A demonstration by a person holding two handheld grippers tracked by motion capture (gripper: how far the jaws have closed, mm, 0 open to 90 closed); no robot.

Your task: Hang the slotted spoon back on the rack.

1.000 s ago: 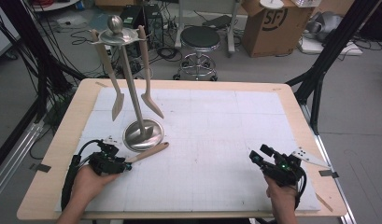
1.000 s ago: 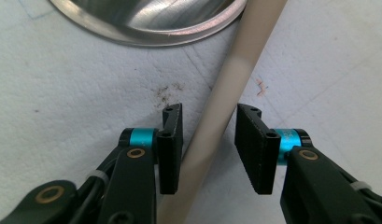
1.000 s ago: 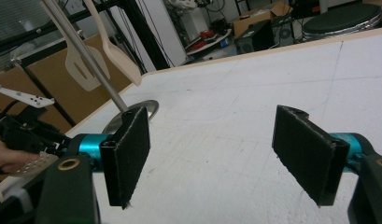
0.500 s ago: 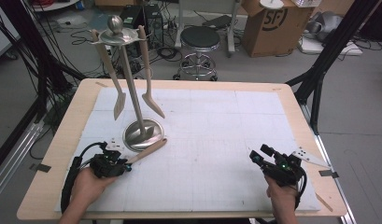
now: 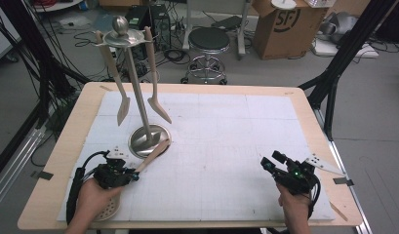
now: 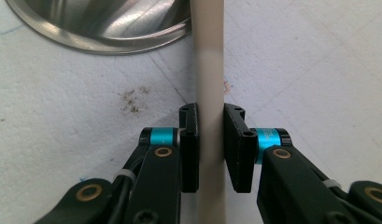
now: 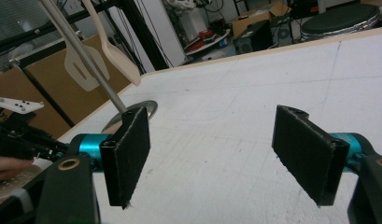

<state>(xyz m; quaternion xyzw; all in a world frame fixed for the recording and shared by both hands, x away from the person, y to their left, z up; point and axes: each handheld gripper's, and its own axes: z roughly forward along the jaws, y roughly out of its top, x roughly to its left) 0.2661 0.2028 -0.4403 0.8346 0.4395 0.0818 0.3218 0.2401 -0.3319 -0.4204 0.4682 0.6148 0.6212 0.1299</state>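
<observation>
Now we are closing our left gripper (image 6: 211, 149) on the pale handle of a wooden utensil (image 5: 152, 155); its jaws have just been narrowing, and in the left gripper view both pads are sitting against the handle (image 6: 208, 70). In the high view that utensil is lying at the lower left of the frame, its far end resting on the round steel base of the utensil stand (image 5: 149, 140), where two more spatulas are hanging. At the lower right we are holding our right gripper (image 5: 270, 165) over the white mat (image 5: 226, 141), jaws spread wide and empty.
</observation>
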